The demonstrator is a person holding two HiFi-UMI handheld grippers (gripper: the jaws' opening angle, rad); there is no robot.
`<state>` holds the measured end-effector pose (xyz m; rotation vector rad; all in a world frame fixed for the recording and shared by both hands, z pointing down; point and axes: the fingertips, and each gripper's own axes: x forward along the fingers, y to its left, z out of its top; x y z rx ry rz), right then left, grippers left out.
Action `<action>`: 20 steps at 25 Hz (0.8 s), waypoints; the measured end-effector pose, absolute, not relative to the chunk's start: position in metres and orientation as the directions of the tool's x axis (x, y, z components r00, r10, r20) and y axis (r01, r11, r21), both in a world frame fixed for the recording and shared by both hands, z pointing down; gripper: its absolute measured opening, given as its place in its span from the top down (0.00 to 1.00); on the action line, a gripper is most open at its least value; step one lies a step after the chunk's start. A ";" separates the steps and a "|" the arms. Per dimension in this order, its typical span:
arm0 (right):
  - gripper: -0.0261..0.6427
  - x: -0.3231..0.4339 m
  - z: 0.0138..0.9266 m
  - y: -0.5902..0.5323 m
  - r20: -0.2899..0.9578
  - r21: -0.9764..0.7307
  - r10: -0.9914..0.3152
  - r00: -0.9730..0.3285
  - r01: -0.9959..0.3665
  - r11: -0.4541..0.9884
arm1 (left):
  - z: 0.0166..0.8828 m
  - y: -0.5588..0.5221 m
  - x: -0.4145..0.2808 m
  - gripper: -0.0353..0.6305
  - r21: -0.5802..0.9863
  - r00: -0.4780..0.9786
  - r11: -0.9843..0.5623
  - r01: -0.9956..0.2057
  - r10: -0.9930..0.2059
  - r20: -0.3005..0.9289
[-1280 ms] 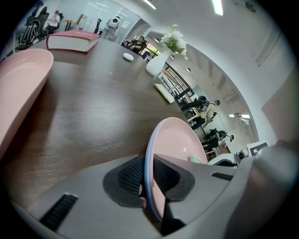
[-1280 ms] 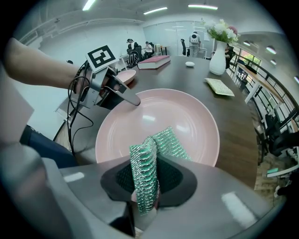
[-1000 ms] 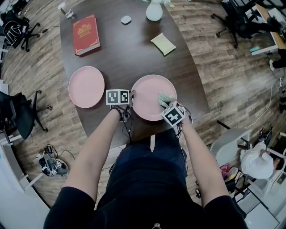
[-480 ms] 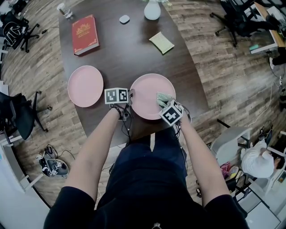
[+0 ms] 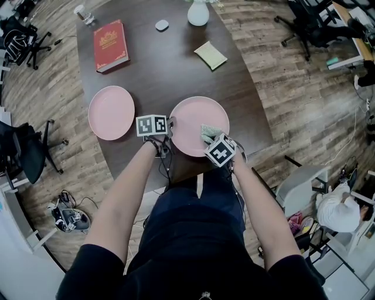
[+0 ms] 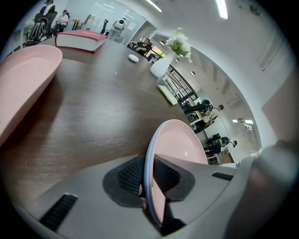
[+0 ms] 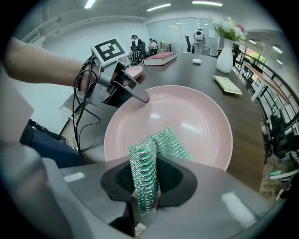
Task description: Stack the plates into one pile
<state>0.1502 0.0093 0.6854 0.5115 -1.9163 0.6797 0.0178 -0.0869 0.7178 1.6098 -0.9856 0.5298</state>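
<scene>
**A:** Pink plate (image 5: 199, 117) sits at the near edge of the table (image 5: 170, 70), with the second plate (image 5: 111, 112) well apart to its left. In the head view the left gripper (image 5: 170, 126) is at the near plate's rim, probably steadying it.

**B:** The left gripper view adds what that view can't show: jaws narrow, clamped on the rim.

**A:** Right gripper view: the right gripper (image 7: 147, 186) pinches a green scouring pad (image 7: 163, 140) over the plate. Looks like wiping, no stacking yet.

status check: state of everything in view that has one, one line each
near pink plate: rim clamped by left tongs
far pink plate: flat on table, empty, not stacked
left tongs: shut on near pink plate
right tongs: shut on green scouring pad, over near pink plate
green scouring pad: folded, pinched
red book: closed, lying flat
vase: upright, holds flowers
</scene>
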 end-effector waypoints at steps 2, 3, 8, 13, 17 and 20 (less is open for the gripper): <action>0.83 0.147 0.685 0.011 0.907 -0.246 -0.047 -0.419 -0.616 0.748 | 0.718 -0.088 0.017 0.88 0.572 0.550 -0.030 -0.819 -0.321 0.771; 0.83 0.145 0.685 0.012 0.905 -0.249 -0.047 -0.423 -0.615 0.748 | 0.718 -0.088 0.017 0.88 0.573 0.550 -0.029 -0.819 -0.322 0.771; 0.83 0.136 0.684 0.019 0.901 -0.266 -0.033 -0.432 -0.613 0.744 | 0.718 -0.086 0.017 0.88 0.573 0.549 -0.024 -0.819 -0.325 0.770; 0.83 0.120 0.684 0.030 0.894 -0.302 0.006 -0.448 -0.592 0.747 | 0.717 -0.087 0.017 0.88 0.576 0.550 -0.019 -0.817 -0.324 0.770; 0.83 0.110 0.688 0.033 0.893 -0.301 0.013 -0.449 -0.577 0.759 | 0.718 -0.086 0.018 0.88 0.577 0.550 -0.017 -0.817 -0.326 0.769; 0.83 0.097 0.690 0.036 0.879 -0.330 0.031 -0.477 -0.560 0.760 | 0.717 -0.086 0.018 0.88 0.579 0.551 -0.015 -0.815 -0.329 0.767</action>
